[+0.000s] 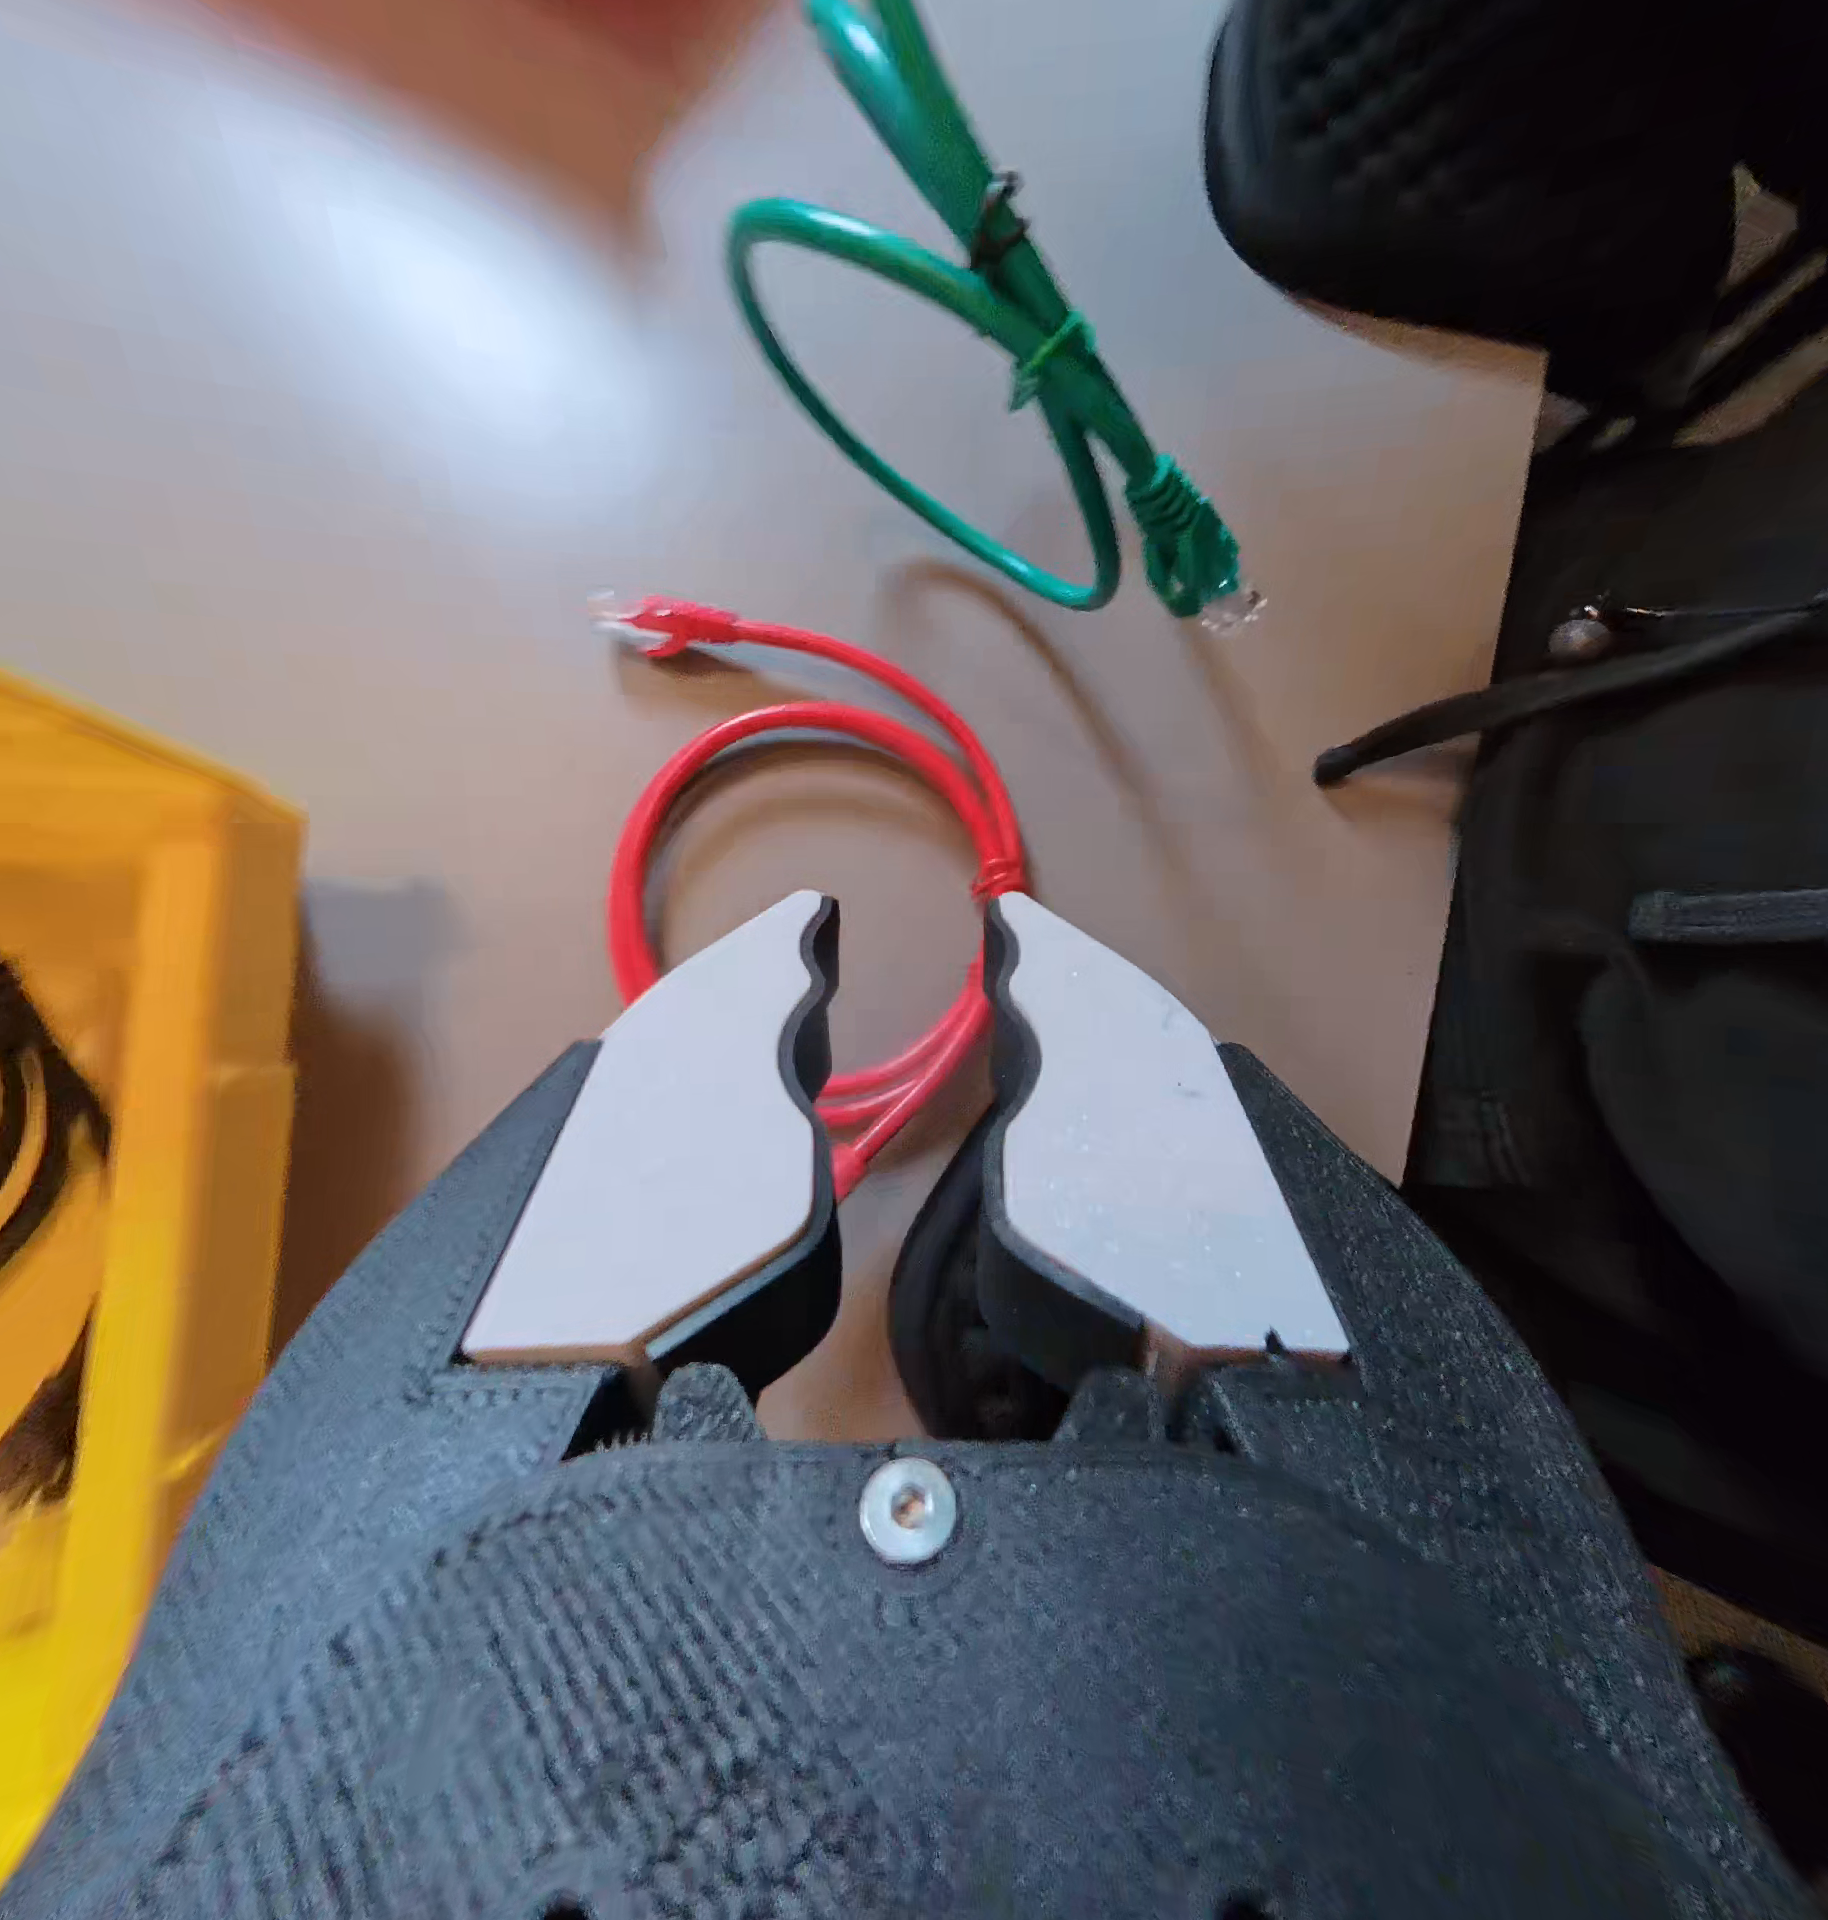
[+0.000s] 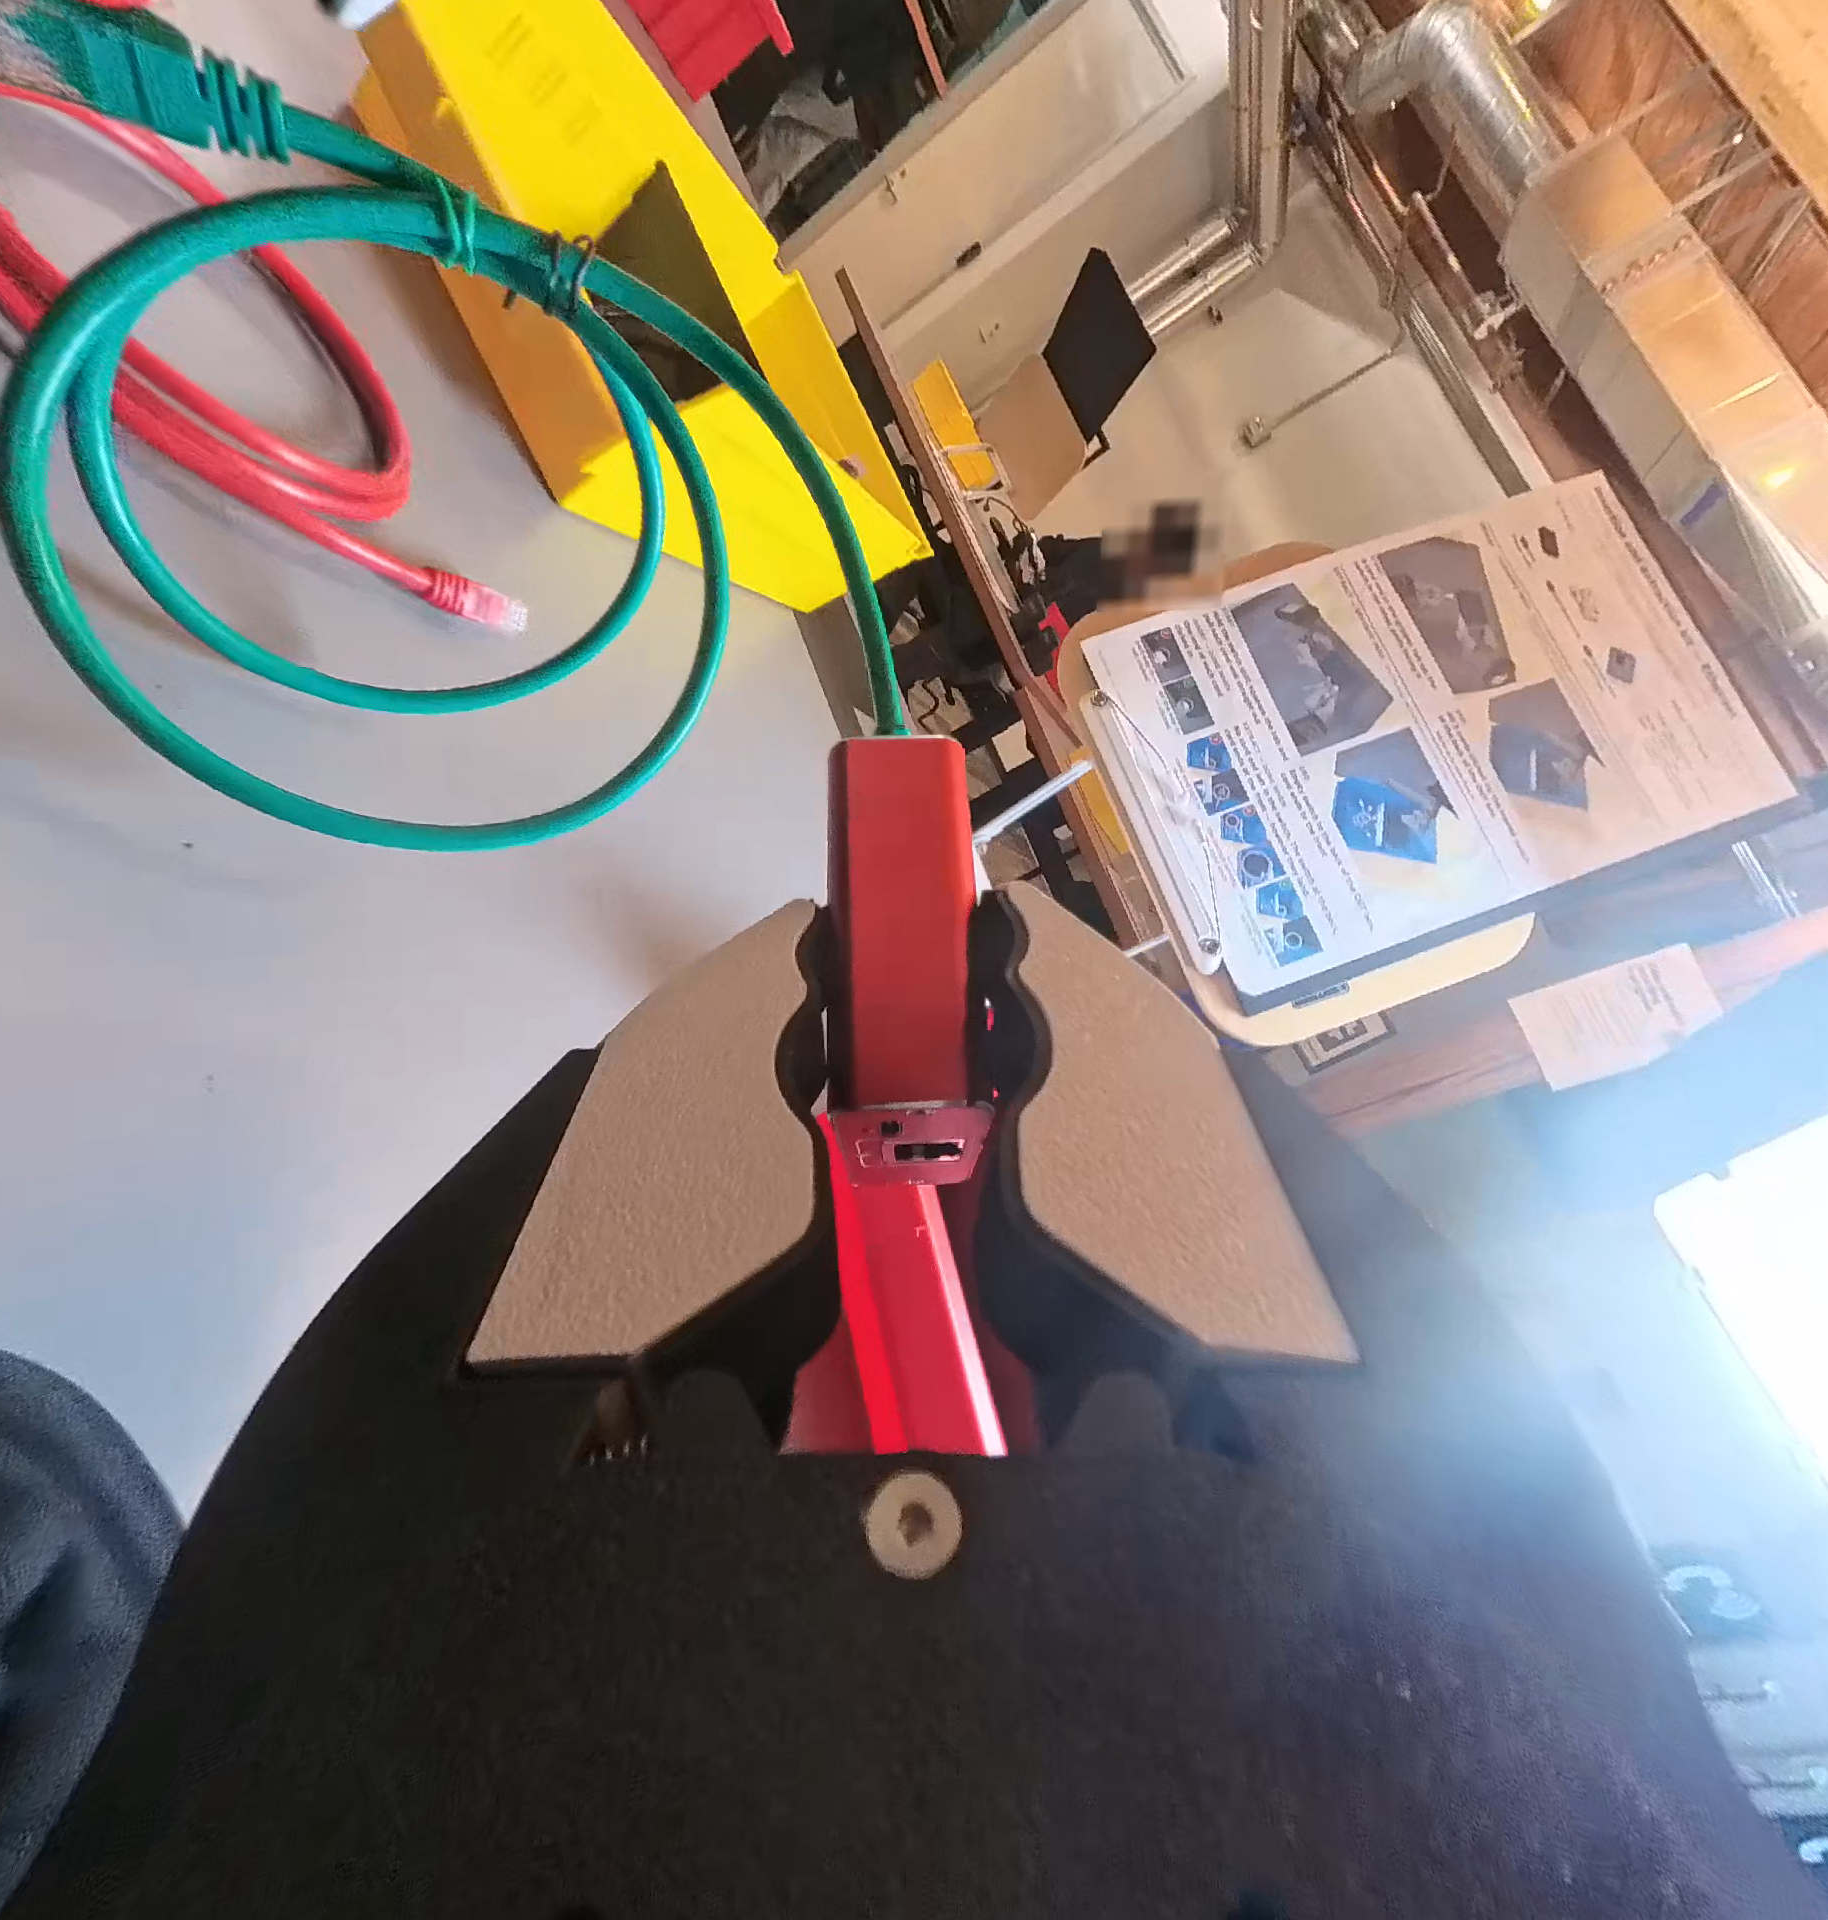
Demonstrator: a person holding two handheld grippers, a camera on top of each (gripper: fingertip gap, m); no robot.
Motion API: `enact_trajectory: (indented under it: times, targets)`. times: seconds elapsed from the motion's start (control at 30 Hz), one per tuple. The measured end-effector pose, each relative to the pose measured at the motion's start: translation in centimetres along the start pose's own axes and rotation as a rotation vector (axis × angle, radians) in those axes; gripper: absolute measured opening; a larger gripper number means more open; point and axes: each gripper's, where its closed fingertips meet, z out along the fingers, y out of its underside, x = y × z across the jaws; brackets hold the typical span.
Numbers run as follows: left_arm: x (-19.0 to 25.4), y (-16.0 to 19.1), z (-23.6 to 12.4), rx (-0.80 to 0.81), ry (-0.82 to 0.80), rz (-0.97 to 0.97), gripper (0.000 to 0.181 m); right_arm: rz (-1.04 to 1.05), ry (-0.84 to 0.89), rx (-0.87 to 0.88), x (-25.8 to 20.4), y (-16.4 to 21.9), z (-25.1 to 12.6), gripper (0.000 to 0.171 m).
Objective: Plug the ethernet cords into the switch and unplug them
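Broadly, a pale surface (image 1: 318, 436) fills most of the left wrist view, blurred and washed out by glare toward the upper left, while dark clothing (image 1: 1668, 935) of a person blocks the whole right side. At the left edge a yellow bin (image 1: 110, 935) is cut off by the frame, with something black and coiled inside that is too smeared to name. The same bin (image 2: 598, 270) shows in the upper middle of the right wrist view, and beyond it a board of printed sheets (image 2: 1409, 748) leans at the right; strong glare whitens the lower right corner. The green ethernet cord (image 1: 993, 312) lies looped in the upper middle of the left view, tied with twists, one plug free at its lower end and the rest running out of the top edge. Below it the red ethernet cord (image 1: 816, 748) lies coiled on the surface, its lower loop hidden behind the left claw (image 1: 910, 914), whose jaws stand a narrow way apart and grip nothing. In the right view the right claw (image 2: 899, 904) is closed on the red switch (image 2: 894, 914), holding it by its sides; the switch's near end is partly hidden inside the claw, and the green cord (image 2: 370, 665) enters its far end, the plug itself out of sight.
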Motion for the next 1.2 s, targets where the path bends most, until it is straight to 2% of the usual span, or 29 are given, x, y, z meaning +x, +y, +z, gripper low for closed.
enact_trajectory:
  times: [0.13,0.23,0.33,0.47,0.7,0.9,1.0,1.07,1.13,1.2]
  targets:
    - [-1.5,4.1,-1.5,-0.031,0.009,-0.066,0.041,0.022,0.011,-0.007,0.2,0.6,-0.1,0.027]
    - [-1.8,8.0,-0.5,-0.086,0.035,-0.093,0.045,0.031,0.015,-0.007,0.2,0.8,-0.1,0.027]
    - [-2.2,9.8,0.4,-0.084,0.030,-0.222,0.044,0.031,0.014,-0.012,0.1,0.8,0.0,0.026]
    - [-2.2,9.3,0.7,0.018,0.051,-0.346,0.042,0.029,0.010,-0.017,0.0,0.8,-0.1,0.026]
    - [-2.4,9.4,0.6,0.027,0.039,-0.214,0.042,0.029,0.010,-0.021,0.0,0.7,-0.2,0.026]
    - [-2.0,9.1,1.1,-0.035,0.038,-0.141,0.020,0.037,0.011,-0.032,-0.1,1.1,-0.3,0.027]
    - [-2.8,7.6,0.1,-0.021,-0.055,-0.216,0.016,0.039,0.019,-0.032,0.1,1.1,-0.4,0.026]
    - [-3.0,5.8,-1.5,0.060,-0.090,-0.312,0.014,0.044,0.028,-0.031,0.2,1.1,-0.5,0.026]
    - [-1.9,4.1,-2.9,0.137,-0.075,-0.392,0.011,0.050,0.034,-0.031,0.3,1.2,-0.6,0.027]
    - [1.2,2.3,-3.3,0.178,-0.004,-0.383,0.010,0.059,0.041,-0.028,0.4,1.3,-0.7,0.027]
